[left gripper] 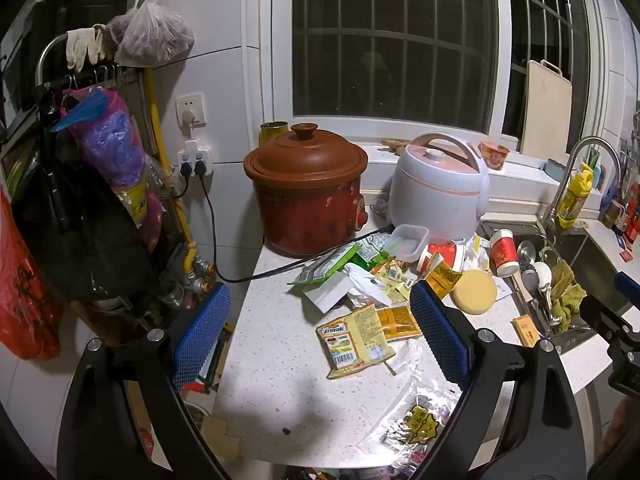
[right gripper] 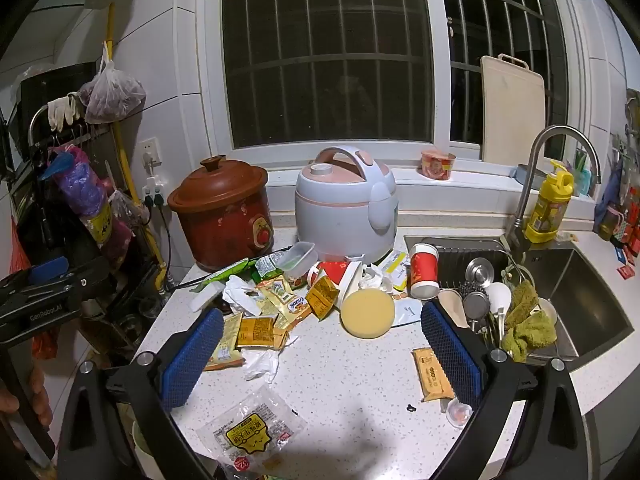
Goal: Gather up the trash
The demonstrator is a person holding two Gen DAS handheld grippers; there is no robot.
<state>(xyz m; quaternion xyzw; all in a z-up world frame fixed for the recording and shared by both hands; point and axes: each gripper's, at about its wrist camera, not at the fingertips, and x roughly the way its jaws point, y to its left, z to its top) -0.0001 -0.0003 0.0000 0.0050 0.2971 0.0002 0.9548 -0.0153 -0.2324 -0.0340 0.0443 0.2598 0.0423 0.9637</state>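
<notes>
Both grippers hang above the white speckled counter [right gripper: 352,380] with their blue pads far apart, and nothing is between them. The left gripper [left gripper: 320,334] is spread wide; a yellow snack wrapper [left gripper: 354,340] with a barcode lies flat on the counter just ahead of it, between the two fingers, nearer to the right pad. A clear plastic bag [left gripper: 416,420] with a yellow label lies under its right finger, at the counter's near edge. The right gripper [right gripper: 322,354] is also spread wide. Ahead of it, between the fingers, is the heap of trash: yellow sachets [right gripper: 256,332], crumpled white paper [right gripper: 260,364] and a round yellow sponge [right gripper: 367,312]. A small brown packet [right gripper: 432,374] lies just beside its right pad, on the inner side. Further ahead a red paper cup [right gripper: 424,270] lies on its side near the sink [right gripper: 592,300]. Behind the heap stand a brown clay cooker [right gripper: 224,212] to the left and a white rice cooker [right gripper: 346,208] in the middle, both below the window [right gripper: 328,52].
</notes>
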